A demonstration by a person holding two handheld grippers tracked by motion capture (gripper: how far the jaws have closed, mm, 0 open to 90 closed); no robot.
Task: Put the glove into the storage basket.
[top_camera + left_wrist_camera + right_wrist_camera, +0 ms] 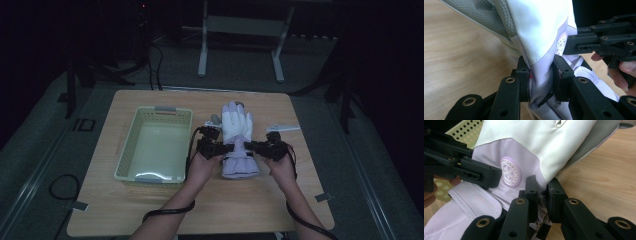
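A white and lilac padded glove [238, 137] lies fingers-away on the wooden table, cuff toward me. My left gripper [226, 148] pinches the glove's left edge near the wrist; in the left gripper view its jaws [541, 75] squeeze a fold of lilac fabric [541, 82]. My right gripper [251, 146] pinches the opposite edge, and in the right gripper view its pads [543, 192] clamp the seam below the round embroidered badge [510, 172]. Each gripper's camera also shows the other gripper's black jaw across the glove.
A pale green perforated basket [131, 146] stands left of the glove, close to my left hand. A small white strip [283, 128] lies right of the glove. Cables trail from both grippers toward the table's near edge [200, 231].
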